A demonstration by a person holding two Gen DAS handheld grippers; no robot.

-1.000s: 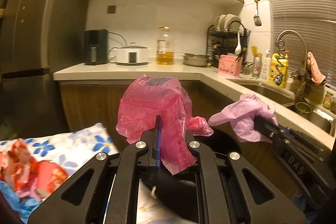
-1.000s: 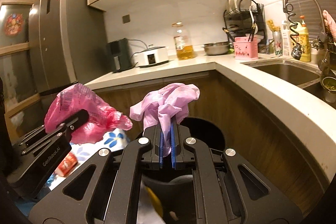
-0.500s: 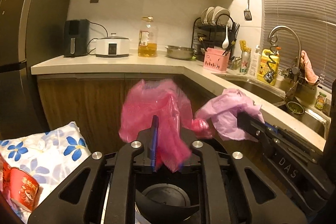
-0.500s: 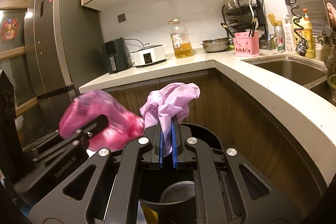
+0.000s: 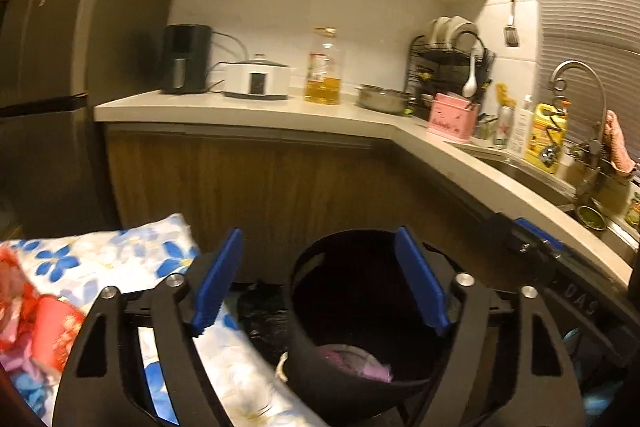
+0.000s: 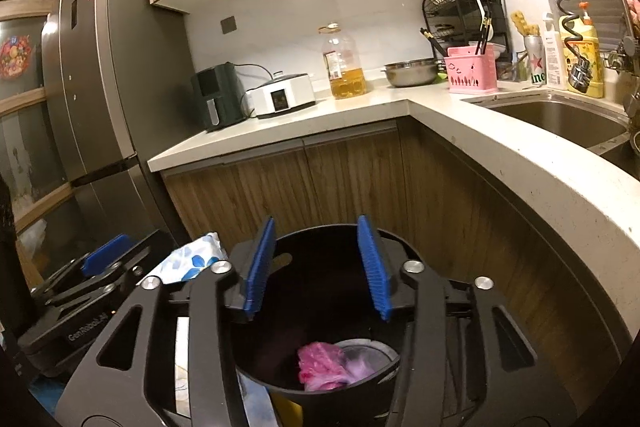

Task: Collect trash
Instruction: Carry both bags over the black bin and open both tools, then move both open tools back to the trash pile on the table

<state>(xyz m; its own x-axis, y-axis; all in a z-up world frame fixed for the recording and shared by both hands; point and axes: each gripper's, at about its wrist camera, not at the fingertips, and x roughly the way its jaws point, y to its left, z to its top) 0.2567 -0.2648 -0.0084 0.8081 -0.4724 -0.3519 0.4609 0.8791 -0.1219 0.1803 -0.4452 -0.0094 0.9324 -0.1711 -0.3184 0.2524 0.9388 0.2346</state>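
Observation:
A black trash bin (image 5: 304, 267) stands on the floor by the wooden cabinets; it also shows in the right wrist view (image 6: 400, 247). A dark pink plastic bag (image 6: 320, 367) and a pale purple bag (image 6: 360, 367) lie inside it; the purple one shows in the left wrist view (image 5: 360, 363). My left gripper (image 5: 320, 283) is open and empty above the bin. My right gripper (image 6: 318, 263) is open and empty above the bin. The left gripper appears at the left of the right wrist view (image 6: 100, 259).
A blue-flowered cloth (image 5: 132, 259) lies left of the bin with red wrappers (image 5: 36, 319) on it. A fridge (image 6: 100, 87) stands at the left. The counter (image 6: 500, 147) with a sink (image 6: 560, 115) runs along the right.
Both grippers opened and let go of their bags. The dark pink bag and the pale purple bag dropped into the bin.

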